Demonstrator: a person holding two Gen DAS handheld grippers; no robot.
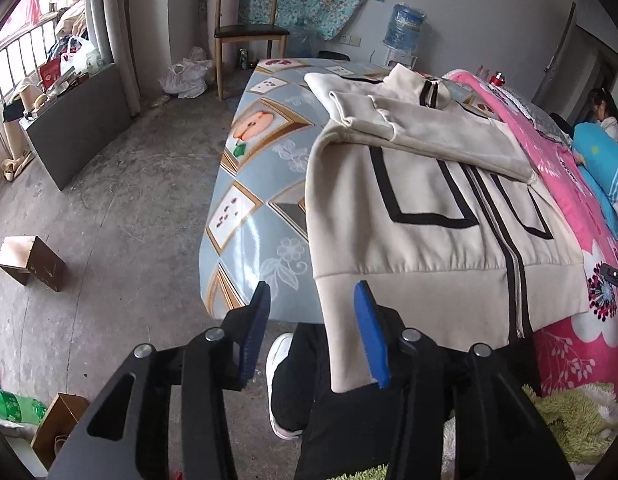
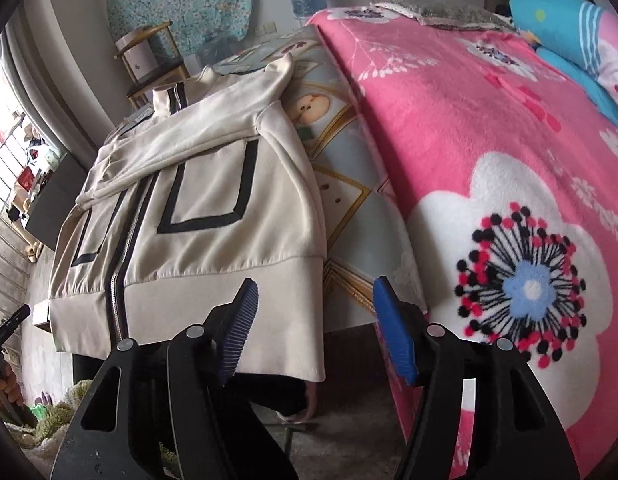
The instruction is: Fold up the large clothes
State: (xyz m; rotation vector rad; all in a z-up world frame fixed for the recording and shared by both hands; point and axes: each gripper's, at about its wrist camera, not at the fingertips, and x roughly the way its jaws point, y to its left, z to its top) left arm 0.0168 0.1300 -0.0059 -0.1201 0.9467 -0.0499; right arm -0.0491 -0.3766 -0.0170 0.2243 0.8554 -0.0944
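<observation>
the cream jacket [image 1: 429, 208] lies zipped, front up, on the surface [image 1: 261, 184], which is covered with a glossy blue picture-print cloth. in the left wrist view it fills the centre and right of the frame: both sleeves are folded across the chest, black rectangular trim sits on either side of the zip, and the ribbed hem hangs over the near edge of the surface at lower centre. one hem corner droops down beside the blue pad of the left tool [image 1: 315, 332]. the left tool stands open at the bottom of the frame, its two blue pads apart; the hem corner overlaps the right pad, but nothing is pinched between the pads.

in the right wrist view the jacket [image 2: 213, 200] takes up the left half of the frame, its hem draped over the edge at lower left. the right tool [image 2: 315, 332] at bottom centre is also open, pads wide apart and empty; the left pad lies in front of the hanging hem, and i cannot tell whether it touches the fabric. a pink flowered blanket [image 2: 489, 140] fills the right half, just beside the surface.

a wooden chair [image 1: 245, 28] stands at upper centre of the left view, and a water bottle [image 1: 405, 26] sits at upper right.
</observation>
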